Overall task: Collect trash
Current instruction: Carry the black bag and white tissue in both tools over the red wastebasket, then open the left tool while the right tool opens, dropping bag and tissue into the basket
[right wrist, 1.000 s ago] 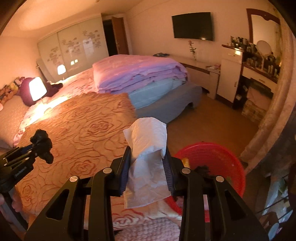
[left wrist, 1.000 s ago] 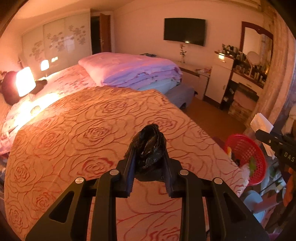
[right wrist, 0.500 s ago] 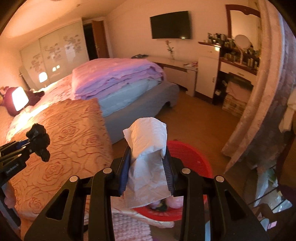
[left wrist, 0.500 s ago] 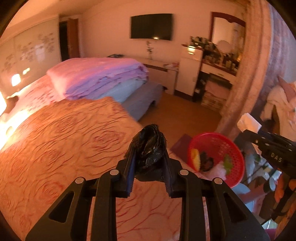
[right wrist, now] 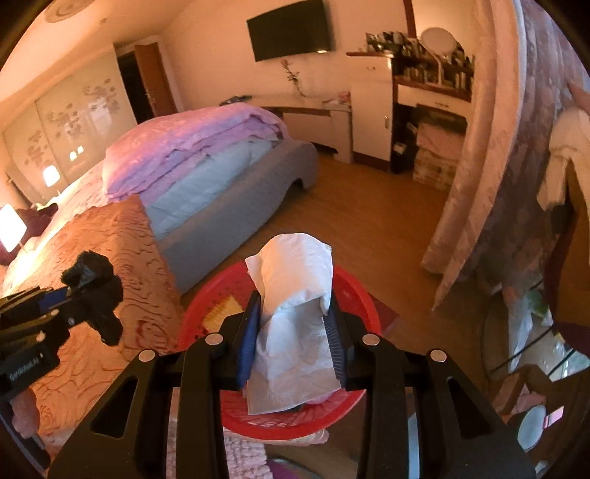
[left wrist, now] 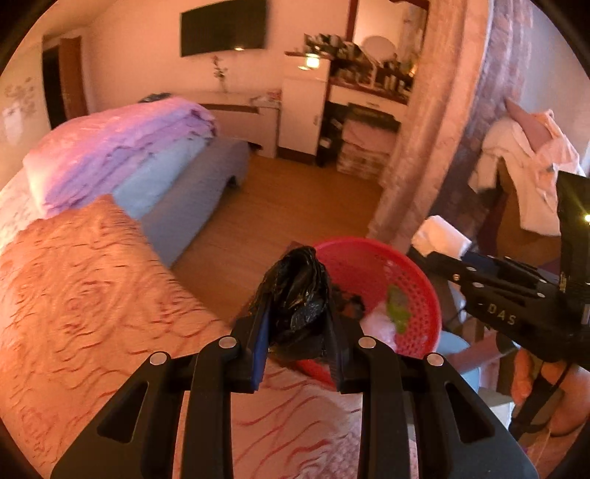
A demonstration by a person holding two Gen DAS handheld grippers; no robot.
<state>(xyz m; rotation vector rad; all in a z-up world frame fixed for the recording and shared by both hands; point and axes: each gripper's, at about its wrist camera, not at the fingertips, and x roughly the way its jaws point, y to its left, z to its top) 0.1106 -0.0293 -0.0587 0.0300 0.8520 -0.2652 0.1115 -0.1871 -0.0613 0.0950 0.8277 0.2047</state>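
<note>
On the right gripper (left wrist: 438,254), seen from your left wrist at the right of the scene, you can read the pale letters "DAS" on the side of its black body. On the left gripper (right wrist: 79,291), seen from your right wrist at the near left, there is a small white label on the body, but it is too blurred to read.

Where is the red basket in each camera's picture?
Left wrist view: the red basket is right of centre, just behind the crumpled black bag clamped in the left gripper.
Right wrist view: the red basket is at lower centre, mostly hidden behind the white tissue clamped in the right gripper.
Shared landmark: the wall TV.
</note>
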